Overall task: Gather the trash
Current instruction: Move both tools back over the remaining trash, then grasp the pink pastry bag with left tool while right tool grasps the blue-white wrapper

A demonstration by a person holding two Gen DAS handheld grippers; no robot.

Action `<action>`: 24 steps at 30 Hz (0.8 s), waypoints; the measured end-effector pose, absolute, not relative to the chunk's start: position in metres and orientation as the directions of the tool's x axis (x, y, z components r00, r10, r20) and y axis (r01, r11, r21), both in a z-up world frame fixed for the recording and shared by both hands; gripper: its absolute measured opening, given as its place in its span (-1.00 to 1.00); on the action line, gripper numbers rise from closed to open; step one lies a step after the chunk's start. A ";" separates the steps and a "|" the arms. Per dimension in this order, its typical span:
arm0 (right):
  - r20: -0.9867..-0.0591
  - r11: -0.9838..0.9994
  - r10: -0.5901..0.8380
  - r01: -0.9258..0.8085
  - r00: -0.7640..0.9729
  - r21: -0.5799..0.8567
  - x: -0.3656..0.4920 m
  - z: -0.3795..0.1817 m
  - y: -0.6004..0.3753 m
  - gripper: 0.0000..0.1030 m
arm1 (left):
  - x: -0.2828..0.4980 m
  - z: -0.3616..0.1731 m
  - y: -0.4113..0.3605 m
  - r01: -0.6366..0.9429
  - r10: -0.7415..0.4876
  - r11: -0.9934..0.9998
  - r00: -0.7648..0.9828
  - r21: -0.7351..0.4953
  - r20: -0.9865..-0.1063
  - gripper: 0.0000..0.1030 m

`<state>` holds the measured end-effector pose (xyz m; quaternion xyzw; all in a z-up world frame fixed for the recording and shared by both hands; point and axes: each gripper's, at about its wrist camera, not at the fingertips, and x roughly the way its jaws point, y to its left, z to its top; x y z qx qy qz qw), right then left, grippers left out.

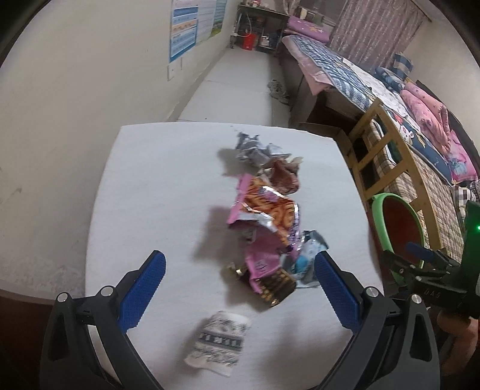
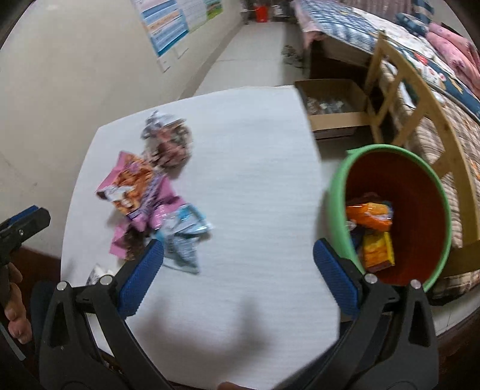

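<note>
Left wrist: crinkly foil wrappers (image 1: 264, 210) on white table (image 1: 150, 195), jaws wide.

A bedroom in a home: a bed (image 1: 354, 69) with patterned quilts and a folded pink blanket (image 1: 429, 117) runs along one side, beside a curtain (image 1: 375, 30). Posters (image 1: 186, 27) hang on the plain wall, and shoes (image 1: 279, 90) lie on the floor.
</note>
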<state>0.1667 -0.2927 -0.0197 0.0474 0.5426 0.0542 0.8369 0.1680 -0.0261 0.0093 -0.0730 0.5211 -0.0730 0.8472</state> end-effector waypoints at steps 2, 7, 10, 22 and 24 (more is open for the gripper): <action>-0.905 0.988 0.155 -0.060 0.397 0.144 0.166 -0.023 -0.280 0.91 | 0.167 0.006 -0.020 0.045 -0.207 0.977 0.441 -0.208 -0.874 0.84; -0.913 0.986 0.159 -0.102 0.376 0.130 0.165 -0.029 -0.260 0.91 | 0.167 -0.003 -0.017 0.050 -0.225 0.973 0.423 -0.226 -0.878 0.84; -0.919 0.985 0.158 -0.118 0.361 0.124 0.163 -0.036 -0.252 0.91 | 0.171 -0.010 -0.019 0.059 -0.241 0.969 0.408 -0.239 -0.880 0.84; -0.937 0.985 0.174 -0.067 0.304 0.161 0.175 -0.070 -0.242 0.90 | 0.212 -0.032 -0.030 0.097 -0.282 0.959 0.357 -0.265 -0.890 0.84; -0.936 0.983 0.183 -0.048 0.300 0.176 0.180 -0.076 -0.242 0.90 | 0.221 -0.038 -0.032 0.104 -0.287 0.958 0.347 -0.267 -0.893 0.83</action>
